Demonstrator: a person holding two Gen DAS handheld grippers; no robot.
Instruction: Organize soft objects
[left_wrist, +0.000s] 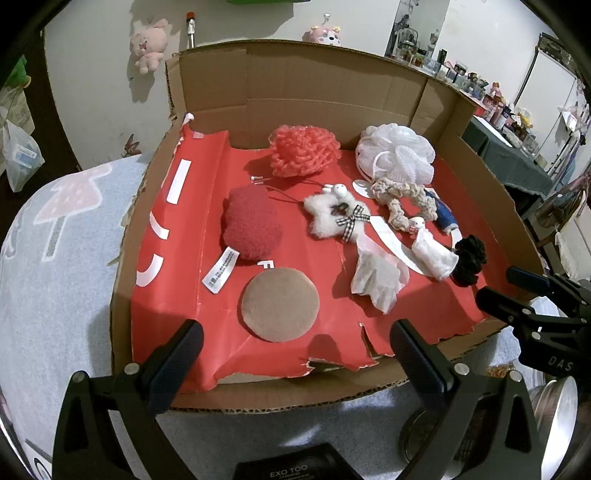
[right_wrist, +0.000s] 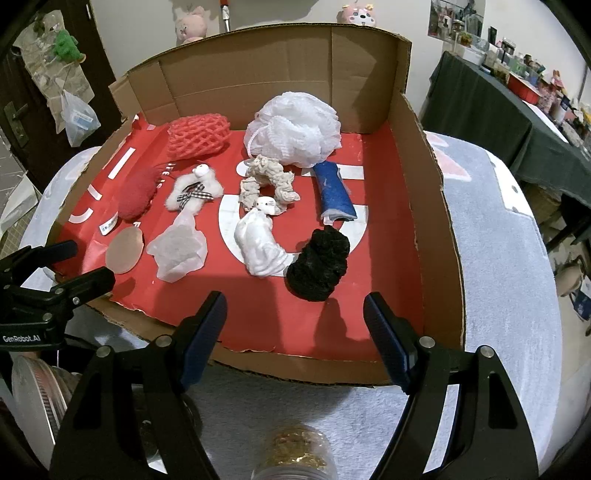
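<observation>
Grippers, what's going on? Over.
Left gripper open, empty. Right gripper open, empty. Soft things untouched in box. Nothing in the way.

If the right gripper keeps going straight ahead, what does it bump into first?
Probably the fluffy black ball. The right gripper is open and empty, aimed down into the cardboard box, and that ball lies nearest ahead, though depth is hard to judge here.

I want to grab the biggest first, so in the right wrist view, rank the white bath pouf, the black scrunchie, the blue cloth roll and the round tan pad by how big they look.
1. white bath pouf, largest though farthest back
2. black scrunchie
3. blue cloth roll
4. round tan pad

The last three look close, and the scrunchie lies nearer the camera, so that order is unsure.
</observation>
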